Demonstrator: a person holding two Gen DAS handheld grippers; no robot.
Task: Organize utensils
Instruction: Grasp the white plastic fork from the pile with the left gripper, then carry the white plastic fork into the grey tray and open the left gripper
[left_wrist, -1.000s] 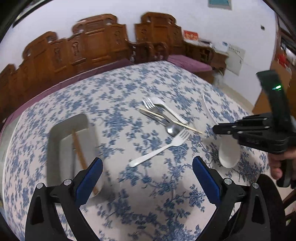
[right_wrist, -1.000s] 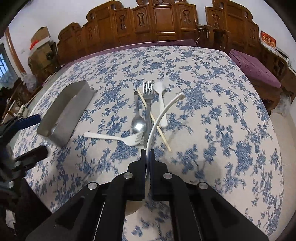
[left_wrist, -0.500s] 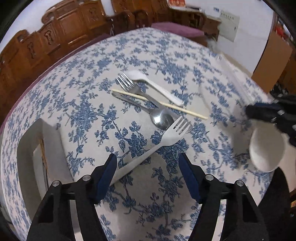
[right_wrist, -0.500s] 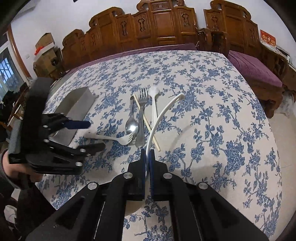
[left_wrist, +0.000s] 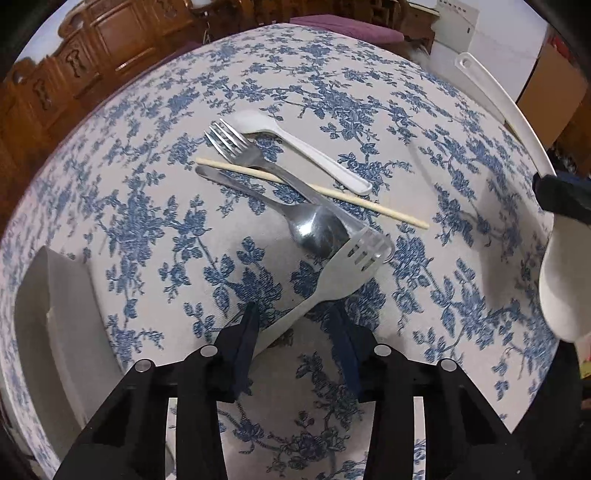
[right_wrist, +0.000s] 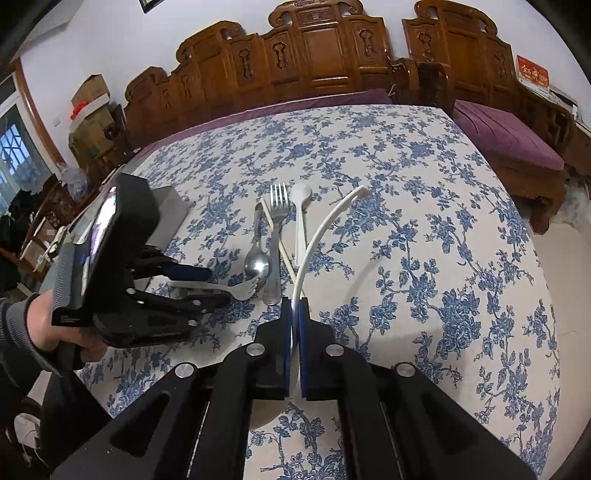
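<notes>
Two grippers work over a table (right_wrist: 424, 221) covered in a blue-flowered cloth. The left gripper (left_wrist: 293, 321) points steeply down at a white plastic fork (left_wrist: 332, 273); the fork's handle lies between the blue pads and the jaws are closing. The left pad appears to touch the handle, the right pad stands apart from it, so no firm grip can be confirmed. The fork's tines rest against the bowl of a metal spoon (left_wrist: 314, 229).

The right gripper (right_wrist: 294, 317) has its jaws pressed together on the handle of a white ladle (right_wrist: 325, 225), which curves up and away over the table. The ladle's bowl hangs at the right edge of the left wrist view.

Beyond the plastic fork lie, side by side and partly crossed: the metal spoon, a metal fork (left_wrist: 255, 162), one wooden chopstick (left_wrist: 369, 205) laid over both, and a white plastic spoon (left_wrist: 306, 147).

A grey tray (left_wrist: 62, 332) sits on the table to the left of the left gripper.
</notes>
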